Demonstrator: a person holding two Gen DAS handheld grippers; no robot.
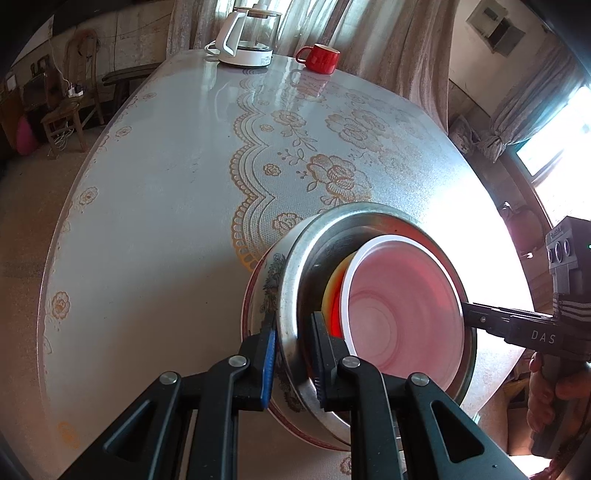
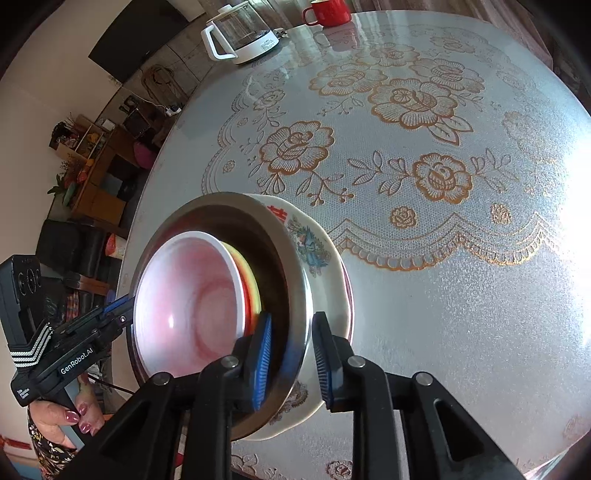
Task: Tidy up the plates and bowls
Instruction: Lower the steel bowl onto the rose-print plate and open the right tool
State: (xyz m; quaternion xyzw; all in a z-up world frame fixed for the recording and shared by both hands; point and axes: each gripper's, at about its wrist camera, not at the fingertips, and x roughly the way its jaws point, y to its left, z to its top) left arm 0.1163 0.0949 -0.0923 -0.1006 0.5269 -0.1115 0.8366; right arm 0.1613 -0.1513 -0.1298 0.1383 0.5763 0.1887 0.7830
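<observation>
A nested stack stands on the table: a white floral ceramic bowl (image 1: 266,291) (image 2: 314,251) at the bottom, a steel bowl (image 1: 295,291) (image 2: 295,291) inside it, a yellow and red dish (image 1: 332,295) (image 2: 249,280), and a pink bowl with a white rim (image 1: 402,306) (image 2: 192,299) on top. My left gripper (image 1: 293,365) is shut on the steel bowl's near rim. My right gripper (image 2: 291,362) is shut on the rim at the opposite side, one finger inside the steel bowl and one outside the ceramic bowl. Each gripper shows in the other's view (image 1: 476,314) (image 2: 118,310).
The table (image 1: 166,221) (image 2: 461,295) has a lace-print cover under glass. A white electric kettle (image 1: 247,35) (image 2: 240,33) and a red mug (image 1: 319,57) (image 2: 328,13) stand at its far end. Chairs and shelves stand beyond the left edge, a window at the right.
</observation>
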